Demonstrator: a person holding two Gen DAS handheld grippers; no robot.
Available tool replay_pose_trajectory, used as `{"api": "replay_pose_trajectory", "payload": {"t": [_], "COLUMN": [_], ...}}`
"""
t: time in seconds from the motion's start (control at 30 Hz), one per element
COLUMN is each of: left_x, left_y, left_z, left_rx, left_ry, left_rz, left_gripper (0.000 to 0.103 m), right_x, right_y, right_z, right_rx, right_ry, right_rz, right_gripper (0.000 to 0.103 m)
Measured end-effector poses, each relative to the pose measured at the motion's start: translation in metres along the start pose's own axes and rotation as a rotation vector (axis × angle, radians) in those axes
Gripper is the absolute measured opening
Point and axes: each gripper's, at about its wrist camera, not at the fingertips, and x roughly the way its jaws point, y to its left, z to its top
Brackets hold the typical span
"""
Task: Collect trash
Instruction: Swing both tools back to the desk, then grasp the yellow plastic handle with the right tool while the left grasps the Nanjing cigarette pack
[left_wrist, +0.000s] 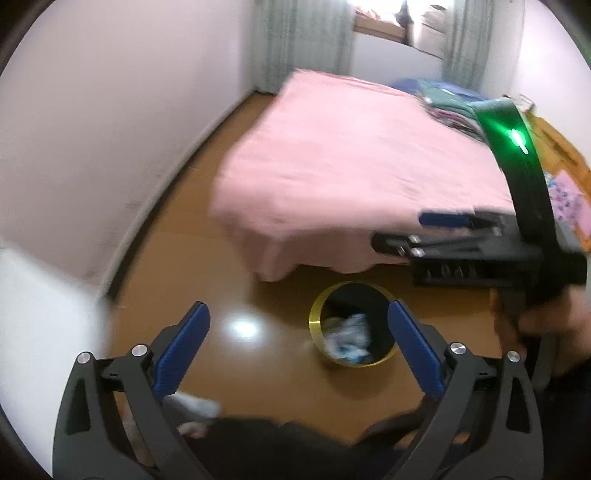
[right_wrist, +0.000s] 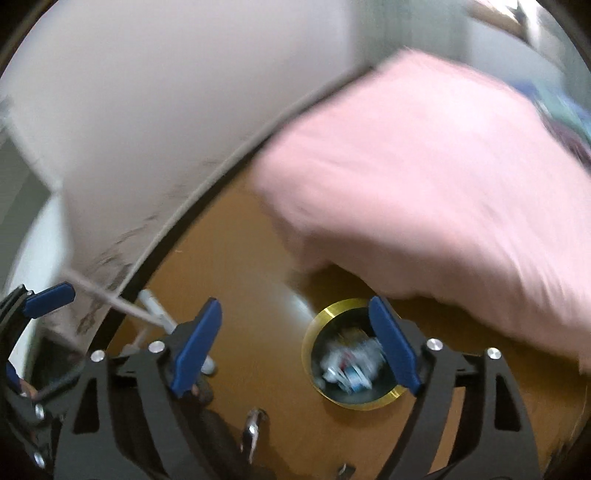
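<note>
Trash bin (left_wrist: 317, 325) on wooden floor (left_wrist: 258, 369)

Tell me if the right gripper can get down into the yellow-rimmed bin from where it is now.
Probably yes. The right gripper has open, empty jaws, and the bin sits on bare floor below it with its mouth uncovered. The pink bedspread hangs beside it, not over it.

One waste bin (left_wrist: 352, 325) with a yellow rim stands on the floor; it holds several crumpled pieces of trash (left_wrist: 349, 338), too blurred to count. One bed (left_wrist: 332, 162) with a pink cover is present. Two grippers are in use: the left gripper (left_wrist: 299, 343) and the right gripper (right_wrist: 295, 341), each with two blue-padded fingers. Two curtains (left_wrist: 303, 33) flank one window.
</note>
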Motion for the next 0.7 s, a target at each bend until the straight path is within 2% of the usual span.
{"api": "replay_pose_trajectory", "payload": {"t": [0.1,0.2,0.23,0.33,0.47,0.53,0.6,0.7], "left_x": [-0.056,-0.12,-0.135,-0.199,-0.247,-0.258,-0.258,-0.248], "left_y": [0.053,0.128,0.145,0.216,0.275,0.296,0.303,0.314], "left_z": [-0.034,-0.088,-0.101,-0.164,-0.235,-0.264,-0.278,-0.288], "left_rx": [-0.025,-0.121,-0.147,-0.257,-0.367,-0.41,-0.432,-0.436], "left_ry": [-0.004,0.015,0.023,0.076,0.179,0.218,0.23,0.227], "left_rz": [0.124,0.312,0.354,0.54,0.685,0.685,0.691,0.629], "left_gripper": [0.094,0.094,0.094,0.094,0.094,0.094,0.094,0.094], "right_x": [0.002,0.012,0.016,0.024,0.03,0.032,0.035,0.032], "right_y": [0.086,0.172,0.202,0.279,0.36,0.389,0.416,0.442], "right_z": [0.018,0.024,0.022,0.014,-0.002,-0.007,-0.014,-0.024], "right_rx": [-0.157,-0.29,-0.338,-0.465,-0.601,-0.649,-0.694,-0.735], "right_ry": [-0.011,0.01,0.021,0.06,0.099,0.116,0.132,0.151], "right_rz": [0.126,0.251,0.286,0.377,0.457,0.479,0.492,0.502], "right_gripper": [0.082,0.082,0.082,0.082,0.082,0.082,0.082,0.082]}}
